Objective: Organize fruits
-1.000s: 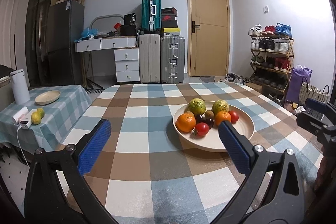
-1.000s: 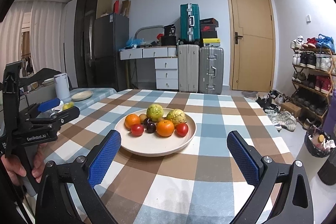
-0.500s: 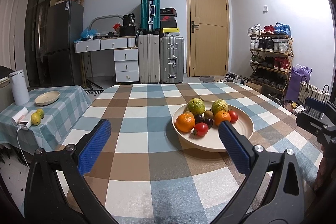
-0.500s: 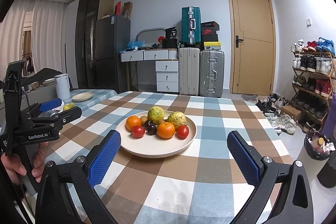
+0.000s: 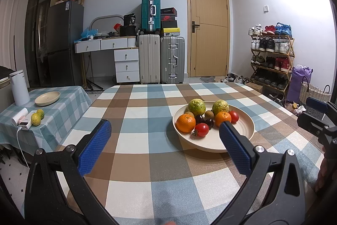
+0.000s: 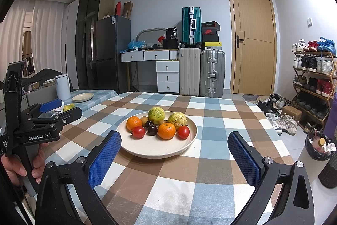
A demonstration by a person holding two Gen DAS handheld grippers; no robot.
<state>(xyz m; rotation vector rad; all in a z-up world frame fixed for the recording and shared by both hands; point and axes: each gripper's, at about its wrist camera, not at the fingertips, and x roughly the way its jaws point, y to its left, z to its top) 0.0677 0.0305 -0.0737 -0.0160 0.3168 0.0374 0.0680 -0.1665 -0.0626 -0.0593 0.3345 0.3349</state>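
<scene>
The big table [image 6: 210, 166] has a checked cloth in blue, brown and white. On it, just ahead of the open jaws in the right wrist view, stands a cream plate [image 6: 155, 149]; in the left wrist view the plate [image 5: 244, 128] is behind the right jaw. To the left of the jaws is a small side table [image 5: 63, 107] with a pale checked cloth. On it lie an empty dish [image 5: 47, 98], a white kettle [image 5: 19, 88], two green fruits [image 5: 37, 117] and a white charger [image 5: 25, 124].
</scene>
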